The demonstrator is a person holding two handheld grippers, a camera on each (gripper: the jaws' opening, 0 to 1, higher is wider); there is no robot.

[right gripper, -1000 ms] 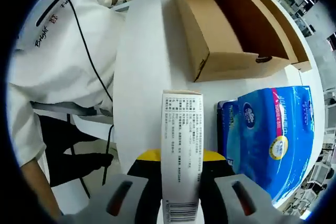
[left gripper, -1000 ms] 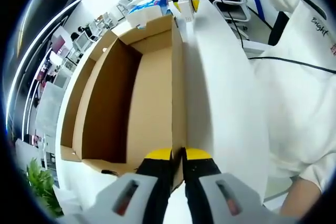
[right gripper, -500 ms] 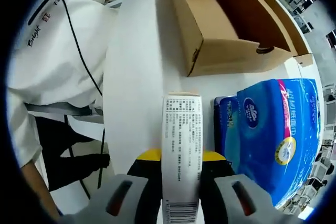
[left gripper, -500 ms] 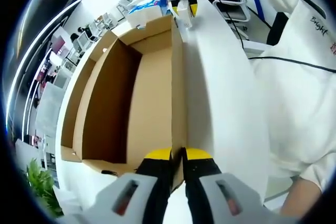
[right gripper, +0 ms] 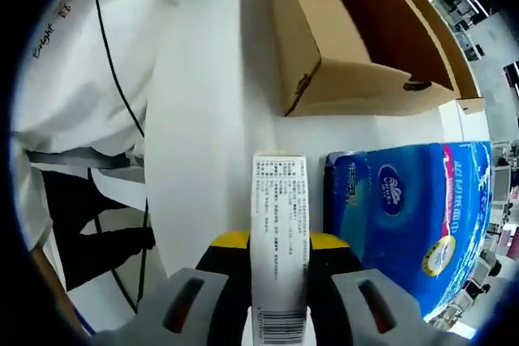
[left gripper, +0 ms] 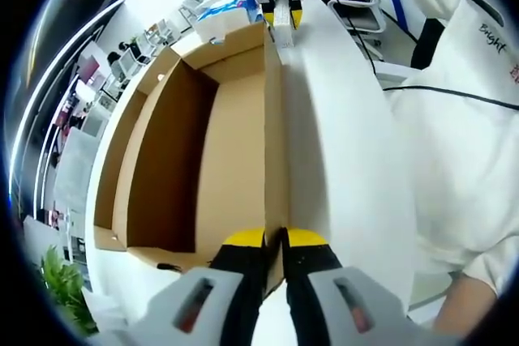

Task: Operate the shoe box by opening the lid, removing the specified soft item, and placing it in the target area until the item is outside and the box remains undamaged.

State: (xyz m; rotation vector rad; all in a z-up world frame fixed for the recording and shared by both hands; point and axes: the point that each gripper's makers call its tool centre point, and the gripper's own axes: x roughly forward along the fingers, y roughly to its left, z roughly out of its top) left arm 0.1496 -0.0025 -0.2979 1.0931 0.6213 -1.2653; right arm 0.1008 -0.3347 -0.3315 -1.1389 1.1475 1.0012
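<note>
Cardboard, plain brown and wide open: the shoe box (left gripper: 211,143) lies on the white surface (left gripper: 340,135) with its inside bare, and the left tool (left gripper: 274,242) is clamped on the near wall of it, jaws pinched tight over the edge. Over on the right gripper view the same box (right gripper: 357,46) sits ahead, and the item is already out of it: a slim white pack (right gripper: 280,232) held lengthwise in the right tool (right gripper: 280,241), jaws closed on its sides, poised above the surface just beside a blue tissue bundle (right gripper: 405,224). In the left gripper view that right tool (left gripper: 278,6) shows at the far end of the box, pack (left gripper: 280,23) in its grip.

Now the risks, as I judge them. The pack is gripped near one end only, so it could swing or slide out on the way down. It could also land on the blue bundle instead of the free surface if the tool drifts that way. And the left tool's hard pinch could crease the thin cardboard wall, or drag the box, if that hand pulls.

Writing: the pack carries dense small print and a barcode at its near end, too fine to read. The bundle has a round blue logo and a yellow seal, unreadable. The person's white shirt (left gripper: 454,119) reads "Bright".
</note>
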